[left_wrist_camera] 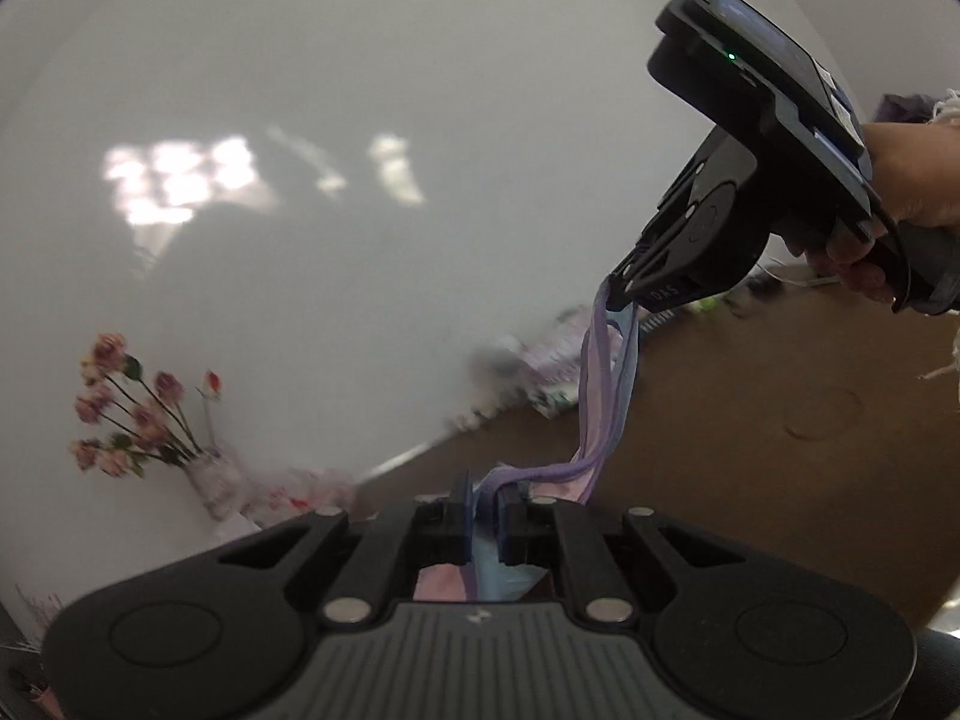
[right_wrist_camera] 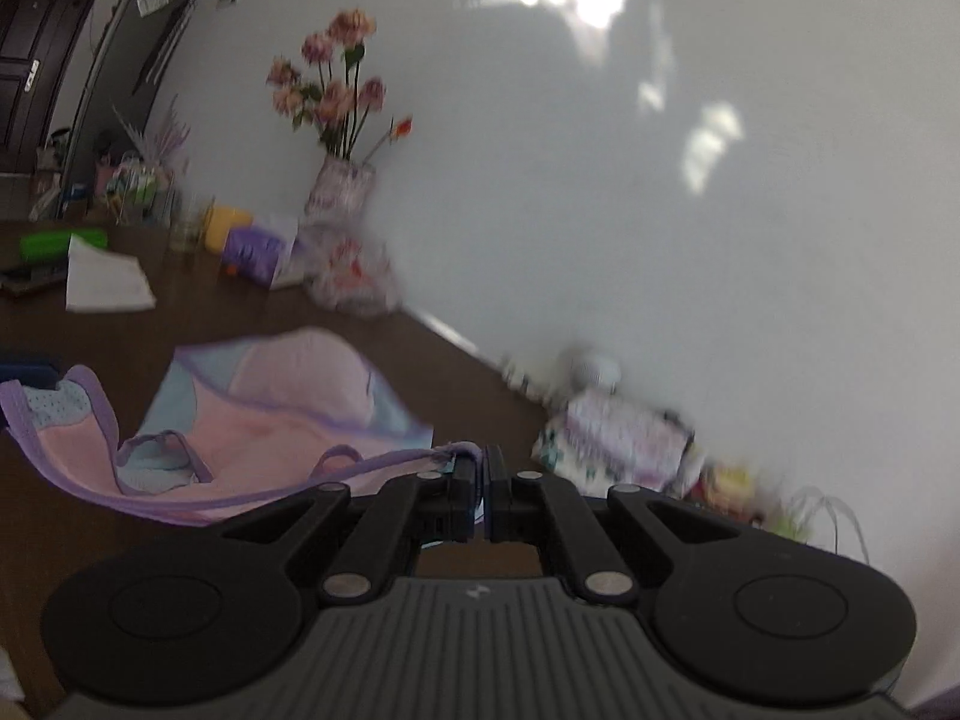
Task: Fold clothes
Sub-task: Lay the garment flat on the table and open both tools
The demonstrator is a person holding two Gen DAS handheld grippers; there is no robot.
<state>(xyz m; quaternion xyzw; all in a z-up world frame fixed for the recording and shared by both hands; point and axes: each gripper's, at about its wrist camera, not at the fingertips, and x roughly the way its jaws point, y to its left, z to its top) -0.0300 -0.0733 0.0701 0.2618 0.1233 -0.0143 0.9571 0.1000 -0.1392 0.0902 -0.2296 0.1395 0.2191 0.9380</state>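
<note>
A small pink, light-blue and purple-trimmed garment (right_wrist_camera: 264,420) lies spread on the brown table (right_wrist_camera: 90,348), its near edge lifted. My right gripper (right_wrist_camera: 483,480) is shut on the garment's purple hem. In the left wrist view my left gripper (left_wrist_camera: 486,510) is shut on another part of the same garment (left_wrist_camera: 600,396), which stretches as a twisted band up to the right gripper (left_wrist_camera: 621,294). A hand (left_wrist_camera: 906,180) holds that right gripper at the upper right.
A vase of pink flowers (right_wrist_camera: 339,180) stands against the white wall. Patterned bags (right_wrist_camera: 624,444), a white folded cloth (right_wrist_camera: 105,282), a yellow cup (right_wrist_camera: 225,225) and purple packets (right_wrist_camera: 255,249) sit along the table's back. A dark door (right_wrist_camera: 36,54) is far left.
</note>
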